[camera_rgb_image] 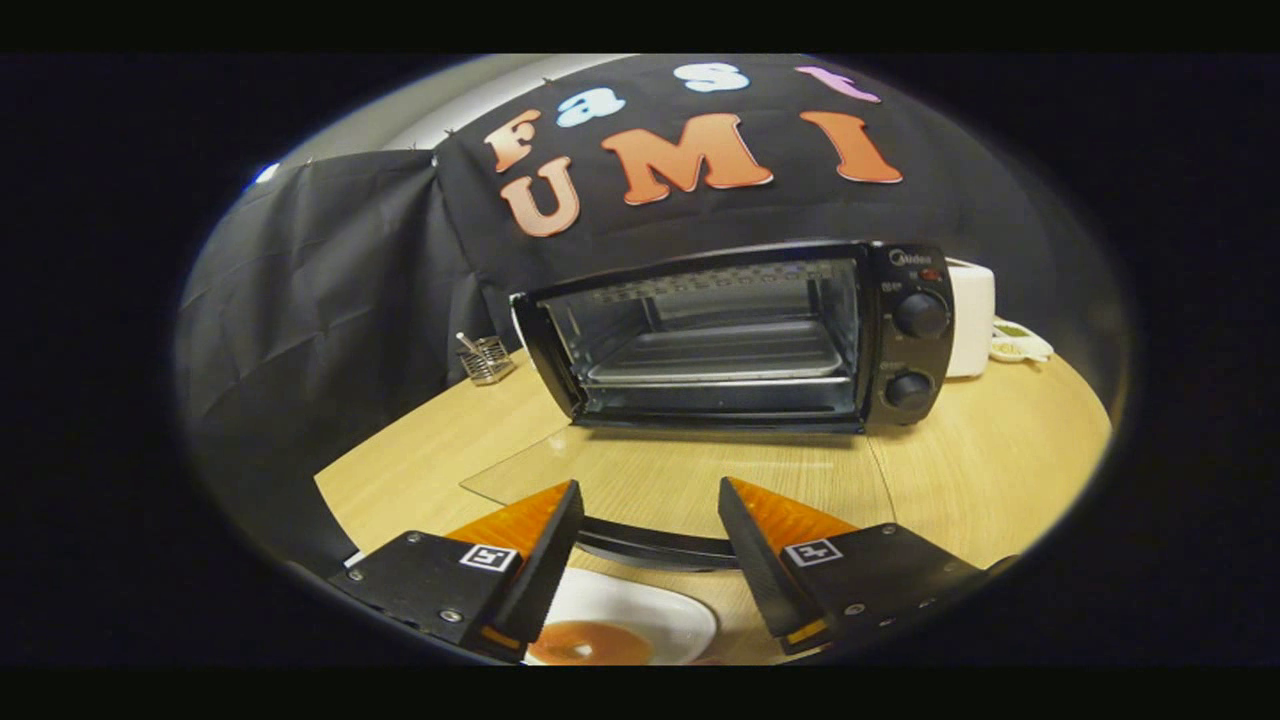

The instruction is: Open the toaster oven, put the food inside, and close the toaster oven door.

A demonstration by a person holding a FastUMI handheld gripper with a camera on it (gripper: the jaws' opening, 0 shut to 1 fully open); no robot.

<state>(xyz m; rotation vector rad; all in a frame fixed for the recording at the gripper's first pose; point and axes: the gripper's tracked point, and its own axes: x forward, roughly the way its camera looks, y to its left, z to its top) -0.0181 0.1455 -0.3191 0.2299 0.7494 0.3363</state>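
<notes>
1. The gripper [648,510] hangs above the near part of the wooden tabletop [1000,460], its 2 fingers [545,560] spread wide apart and holding nothing.
2. The toaster oven [740,335] stands beyond the fingers, toward the back of the tabletop, with its glass door [680,480] folded fully down and lying flat toward the gripper; the door's dark handle [650,545] shows in the gap between the fingers.
3. Inside the oven cavity sits a metal tray [720,355], bare as far as can be seen; 2 knobs [920,315] sit one above the other on the oven's right panel.
4. The food [590,642], a round brown piece, lies on a white plate [660,610] just below and between the fingers, nearer than the door handle.
5. A small metal wire holder [487,360] stands left of the oven; a white appliance [970,320] and a small dish [1020,345] sit to its right.
</notes>
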